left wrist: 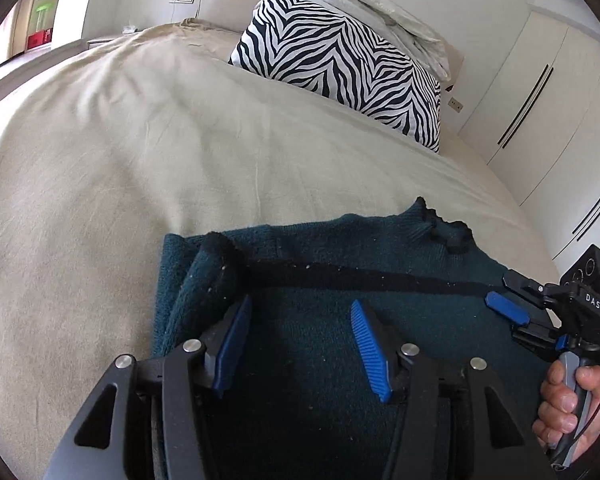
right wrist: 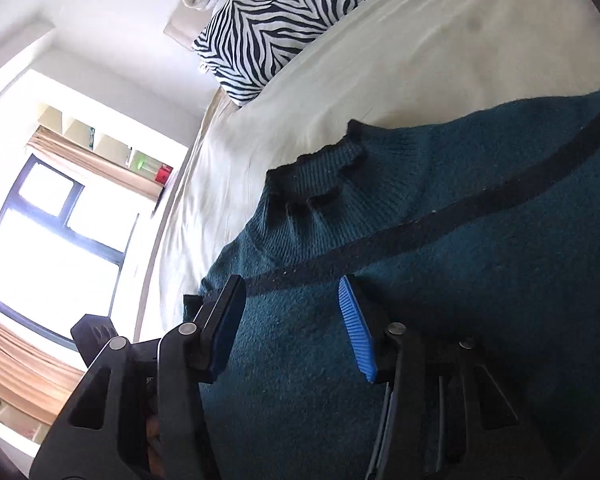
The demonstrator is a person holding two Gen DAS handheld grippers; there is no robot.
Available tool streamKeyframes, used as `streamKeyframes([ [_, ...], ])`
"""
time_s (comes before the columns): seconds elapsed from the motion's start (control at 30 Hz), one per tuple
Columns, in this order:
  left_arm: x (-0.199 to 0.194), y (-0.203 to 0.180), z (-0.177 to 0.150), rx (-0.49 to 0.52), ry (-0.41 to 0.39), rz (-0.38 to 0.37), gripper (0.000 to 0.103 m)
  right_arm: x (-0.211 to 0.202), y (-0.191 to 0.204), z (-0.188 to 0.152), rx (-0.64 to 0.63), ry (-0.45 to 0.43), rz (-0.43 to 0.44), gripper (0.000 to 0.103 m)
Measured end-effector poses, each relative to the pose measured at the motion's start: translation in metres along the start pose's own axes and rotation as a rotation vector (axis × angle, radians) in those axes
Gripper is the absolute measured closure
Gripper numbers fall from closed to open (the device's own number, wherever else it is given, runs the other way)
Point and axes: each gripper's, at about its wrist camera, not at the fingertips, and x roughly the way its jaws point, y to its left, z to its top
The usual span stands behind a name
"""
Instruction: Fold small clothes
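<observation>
Flat on the cream bedsheet (left wrist: 140,152) lies a dark teal sweater (left wrist: 320,344), its collar (right wrist: 320,176) toward the zebra-print pillow (left wrist: 340,60). Both tools hover over the knit with jaws spread, pinching nothing: the left gripper (left wrist: 300,344) mid-garment, the right gripper (right wrist: 296,328) near the black stripe (right wrist: 460,208).

This is a bedroom in a home. A wide bed (left wrist: 148,152) under a cream cover stretches ahead of the left claw (left wrist: 300,340), with a zebra-striped pillow (left wrist: 340,64) and a pile of pale bedding (left wrist: 380,8) at its far end. White wardrobe doors (left wrist: 540,92) stand off to its right. Left of the right claw (right wrist: 292,324) is a bright window (right wrist: 52,240) with a blind.
</observation>
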Motion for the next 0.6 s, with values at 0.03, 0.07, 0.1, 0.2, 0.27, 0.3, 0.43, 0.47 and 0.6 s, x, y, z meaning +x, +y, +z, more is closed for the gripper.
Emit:
streamKeyframes([
  [0.03, 0.0, 0.001, 0.0, -0.005, -0.001, -0.006, 0.049, -0.009, -0.014, 0.005, 0.036, -0.02, 0.016, 0.077],
  [0.07, 0.0, 0.0, 0.0, -0.002, -0.004, -0.003, 0.049, -0.019, -0.025, 0.011, 0.065, -0.047, 0.013, 0.082],
  [0.1, 0.0, -0.002, -0.001, 0.006, -0.006, 0.005, 0.049, -0.032, -0.035, 0.015, 0.082, -0.084, -0.004, 0.083],
  [0.2, 0.001, -0.006, -0.002, 0.026, -0.009, 0.026, 0.049, -0.073, -0.069, 0.029, 0.154, -0.199, -0.057, 0.083],
  [0.27, 0.001, -0.007, -0.003, 0.031, -0.013, 0.03, 0.049, -0.101, -0.085, 0.035, 0.195, -0.265, -0.123, 0.084],
  [0.3, 0.001, -0.008, -0.004, 0.034, -0.014, 0.032, 0.049, -0.114, -0.088, 0.036, 0.199, -0.298, -0.153, 0.084],
  [0.43, 0.002, -0.011, -0.005, 0.049, -0.02, 0.05, 0.049, -0.156, -0.083, 0.023, 0.23, -0.356, -0.183, 0.077],
  [0.47, 0.002, -0.011, -0.006, 0.052, -0.022, 0.053, 0.049, -0.156, -0.071, 0.016, 0.196, -0.335, -0.149, 0.077],
  [0.6, 0.001, -0.012, -0.006, 0.055, -0.024, 0.058, 0.048, -0.126, 0.0, -0.036, 0.006, -0.133, -0.016, 0.077],
])
